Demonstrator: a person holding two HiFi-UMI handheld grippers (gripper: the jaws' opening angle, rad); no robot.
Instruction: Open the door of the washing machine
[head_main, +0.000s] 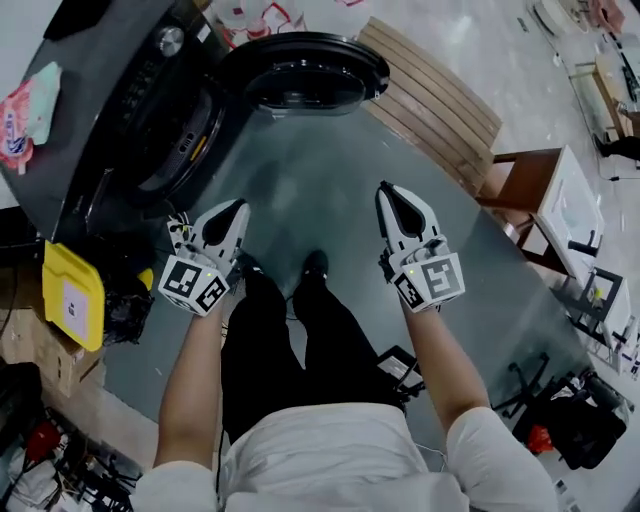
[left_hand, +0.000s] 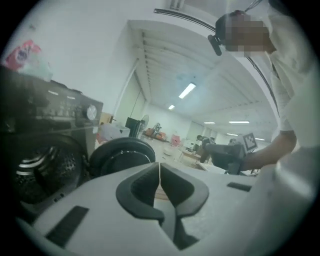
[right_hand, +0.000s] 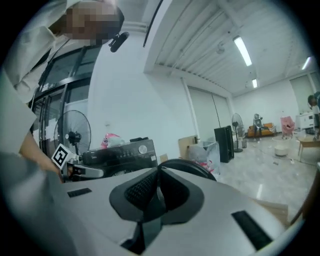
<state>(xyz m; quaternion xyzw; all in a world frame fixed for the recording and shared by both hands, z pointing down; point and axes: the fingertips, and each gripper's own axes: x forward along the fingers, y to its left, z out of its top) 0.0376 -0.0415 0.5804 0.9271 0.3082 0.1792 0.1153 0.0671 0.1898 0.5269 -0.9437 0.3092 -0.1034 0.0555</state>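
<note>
Head view showed the left gripper (head_main: 238, 207) and the right gripper (head_main: 385, 190) held level in front of the person, well apart from each other and touching nothing. Left gripper view showed its jaws pressed together with only a hairline seam between the pads and nothing caught there. Right gripper view showed the same: the right gripper (right_hand: 159, 182) had its pads met and was empty.

The washing machine (head_main: 150, 110) stood at ten o'clock from the grippers. Its door (head_main: 305, 72) lay at twelve o'clock, swung fully out on its hinge, and the drum opening (head_main: 180, 145) was exposed and dark. Neither gripper was near the door or its rim.

Judgement: the opening step appeared complete, since the door stood wide. No further pull seemed required; at most a check that the door rests open unaided.

A pink packet (head_main: 30, 105) lay on the machine's top at nine o'clock, and a yellow box (head_main: 72, 295) sat on the floor at eight o'clock. Its print and the control panel lettering were too small to read. No brand was legible. Only the black-and-white square markers on the gripper cubes were clear.
</note>
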